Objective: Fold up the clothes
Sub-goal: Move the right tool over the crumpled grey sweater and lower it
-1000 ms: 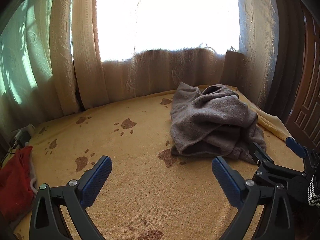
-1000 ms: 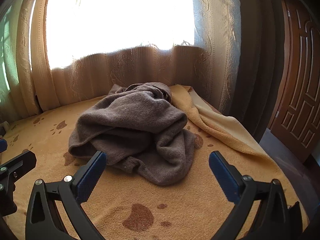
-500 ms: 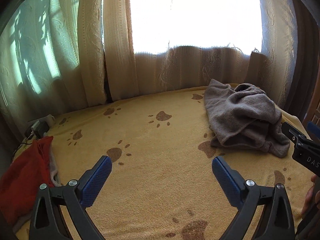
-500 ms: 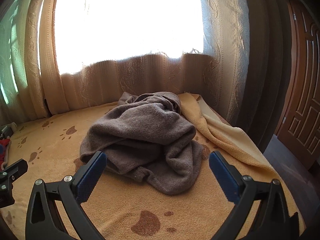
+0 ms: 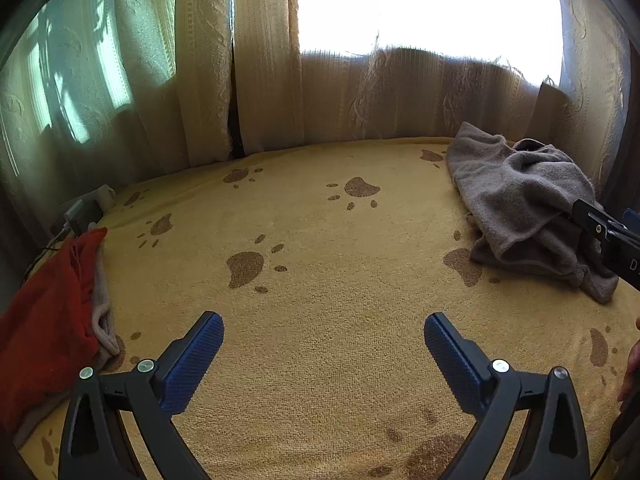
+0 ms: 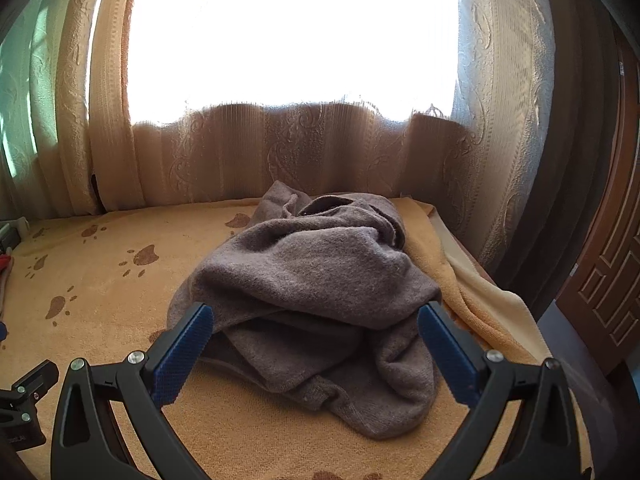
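Note:
A crumpled grey-brown knitted garment (image 6: pixel 316 292) lies in a heap on the yellow paw-print blanket (image 6: pixel 100 280). My right gripper (image 6: pixel 314 330) is open just above the heap's near side, its blue pads level with the cloth on either side, not closed on it. In the left wrist view the same garment (image 5: pixel 520 208) lies at the far right. My left gripper (image 5: pixel 324 340) is open over bare blanket (image 5: pixel 320 280), well left of the garment. The right gripper's black body (image 5: pixel 608 236) shows at the right edge, over the garment.
A red cloth (image 5: pixel 44 320) over a pale one lies at the blanket's left edge, with a charger and cables (image 5: pixel 80 212) behind it. Beige curtains (image 6: pixel 280 152) close the far side. A wooden door (image 6: pixel 608 280) stands to the right, past the blanket's edge.
The left gripper has swung left, so the garment slid to the right of its view and the red cloth came in. The right gripper has moved closer to the garment.

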The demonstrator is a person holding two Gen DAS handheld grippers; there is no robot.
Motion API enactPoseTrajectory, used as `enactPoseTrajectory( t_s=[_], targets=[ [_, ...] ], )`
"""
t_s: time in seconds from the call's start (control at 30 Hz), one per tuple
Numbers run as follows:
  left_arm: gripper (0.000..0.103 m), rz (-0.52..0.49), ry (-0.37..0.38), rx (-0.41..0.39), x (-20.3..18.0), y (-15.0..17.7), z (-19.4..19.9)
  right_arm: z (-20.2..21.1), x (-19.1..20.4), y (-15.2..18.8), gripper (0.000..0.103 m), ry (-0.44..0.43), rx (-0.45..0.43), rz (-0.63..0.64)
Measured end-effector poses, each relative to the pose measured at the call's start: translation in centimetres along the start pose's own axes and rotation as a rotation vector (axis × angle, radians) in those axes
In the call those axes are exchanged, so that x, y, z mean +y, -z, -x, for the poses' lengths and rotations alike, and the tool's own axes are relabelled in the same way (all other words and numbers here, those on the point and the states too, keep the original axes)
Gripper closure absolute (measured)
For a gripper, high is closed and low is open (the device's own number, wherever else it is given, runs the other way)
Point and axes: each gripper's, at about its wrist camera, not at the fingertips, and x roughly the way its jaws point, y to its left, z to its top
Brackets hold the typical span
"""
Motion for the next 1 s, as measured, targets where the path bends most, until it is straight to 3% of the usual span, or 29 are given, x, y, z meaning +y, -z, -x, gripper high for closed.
enactPoseTrajectory(
  t_s=[0.23, 0.53, 0.83, 1.0],
  targets=[
    [0.001, 0.001, -0.022, 0.043, 0.1, 0.5, -1.7, -1.5, -0.7, 0.6, 0.0, -0.021, 0.034, -0.034],
    [0.001, -0.007, -0.025, 0.075, -0.3, 0.8, -2.7, -3.6, 0.6, -2.9, 0.0, 0.029, 0.014, 0.121],
    [0.001, 0.0, -0.017, 0.107, -0.2, 0.9, -3.4, -5.4, 1.3, -1.0, 0.0, 0.002, 0.065, 0.095],
    [0.001, -0.001, -0.011, 0.128, -0.3, 1.2, -3.9, -4.9, 2.0, -0.8, 0.0, -0.003, 0.045, 0.126]
  ],
)
